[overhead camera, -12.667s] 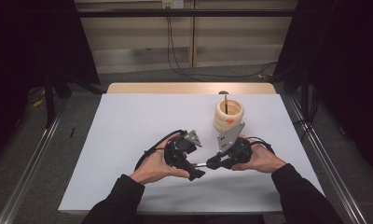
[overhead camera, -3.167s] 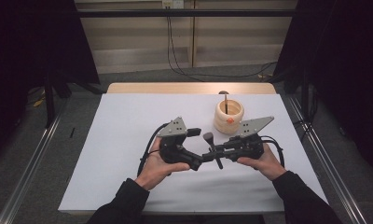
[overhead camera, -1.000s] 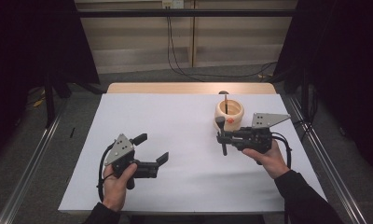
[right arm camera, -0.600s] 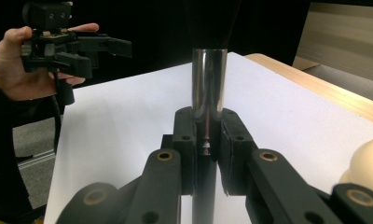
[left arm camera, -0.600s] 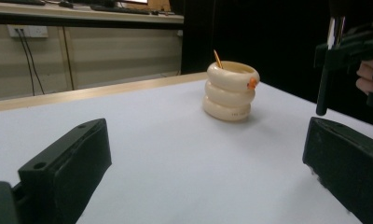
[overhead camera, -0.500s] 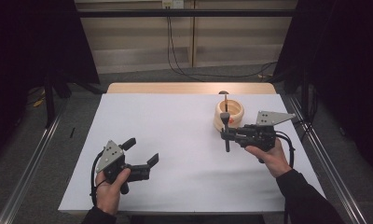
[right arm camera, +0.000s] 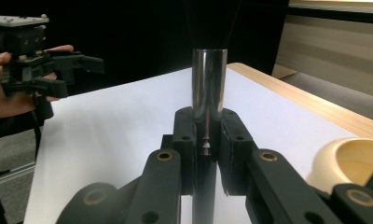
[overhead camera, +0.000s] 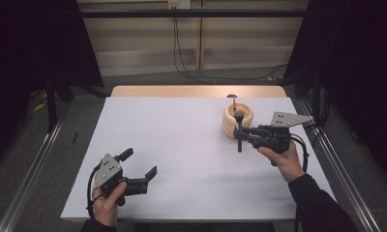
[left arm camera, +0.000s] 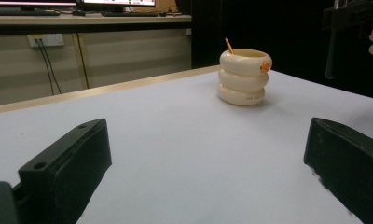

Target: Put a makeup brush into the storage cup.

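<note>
One makeup brush with a black handle and chrome ferrule (overhead camera: 238,131) stands upright, clenched in my right gripper (overhead camera: 241,136), just beside the cream ringed holder (overhead camera: 238,121). My left gripper (overhead camera: 139,166) hangs released, far off.

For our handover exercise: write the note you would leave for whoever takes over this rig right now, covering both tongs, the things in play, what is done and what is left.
Right tongs: shut on the makeup brush, held upright, bristles up, beside the cream holder.
Left tongs: open, empty, low over the near left of the white table.
Holder: stands far right on the table, with a thin orange stick in it.
Done: brush gripped and brought to the holder.
Left, probably: lower the brush into the holder and release.
</note>
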